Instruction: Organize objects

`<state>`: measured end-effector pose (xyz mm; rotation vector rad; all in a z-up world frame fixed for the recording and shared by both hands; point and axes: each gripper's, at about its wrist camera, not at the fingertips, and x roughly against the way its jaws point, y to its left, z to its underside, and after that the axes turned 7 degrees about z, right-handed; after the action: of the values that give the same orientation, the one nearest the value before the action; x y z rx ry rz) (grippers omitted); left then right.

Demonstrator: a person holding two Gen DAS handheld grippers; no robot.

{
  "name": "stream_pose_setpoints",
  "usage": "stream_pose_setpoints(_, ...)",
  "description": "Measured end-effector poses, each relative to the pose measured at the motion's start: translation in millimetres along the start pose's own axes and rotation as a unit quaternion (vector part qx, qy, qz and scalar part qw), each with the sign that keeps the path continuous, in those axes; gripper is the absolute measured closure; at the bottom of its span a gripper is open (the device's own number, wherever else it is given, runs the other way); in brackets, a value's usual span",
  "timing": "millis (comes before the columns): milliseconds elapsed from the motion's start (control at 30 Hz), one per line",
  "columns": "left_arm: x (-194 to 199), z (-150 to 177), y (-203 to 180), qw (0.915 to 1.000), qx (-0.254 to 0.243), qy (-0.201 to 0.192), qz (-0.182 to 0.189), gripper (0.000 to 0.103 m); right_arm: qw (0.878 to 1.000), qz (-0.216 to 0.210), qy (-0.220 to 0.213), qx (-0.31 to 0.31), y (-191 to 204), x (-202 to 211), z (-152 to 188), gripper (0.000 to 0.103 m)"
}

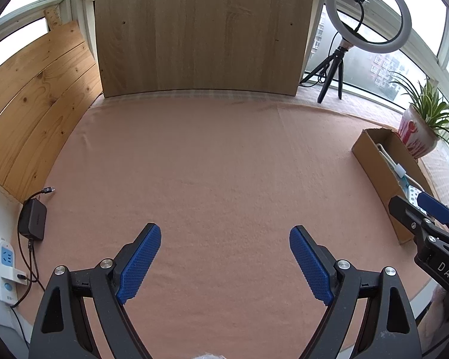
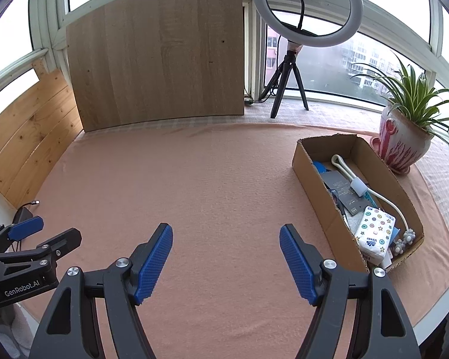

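A: Tablecloth [image 2: 218, 179] plain salmon pink. Cardboard box [image 2: 314, 179] brown.
B: Tissue pack [image 2: 374, 233] white, coloured dots and stars. Plant pot [image 2: 401, 146] white, red streaks.
A: Gripper pads [image 2: 154, 264] blue, knurled; frames black.

Each hand-held gripper, left [image 1: 224, 264] and right [image 2: 226, 263], has a black angular plastic frame with round silver screws at its joints. Its two fingers [image 1: 139, 266] carry blue pads with a fine ridged texture. White lettering marks the black bodies.
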<state>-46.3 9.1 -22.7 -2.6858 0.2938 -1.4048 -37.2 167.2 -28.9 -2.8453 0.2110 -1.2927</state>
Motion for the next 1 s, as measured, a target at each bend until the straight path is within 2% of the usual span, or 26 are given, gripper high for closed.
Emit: stream_pose_setpoints(1000,-1.6,-0.5,-0.4,1.0000,0.001,0.004,-0.004,0.013,1.000,-0.005,0.009,-0.002,-3.0,-3.3,3.4,0.033)
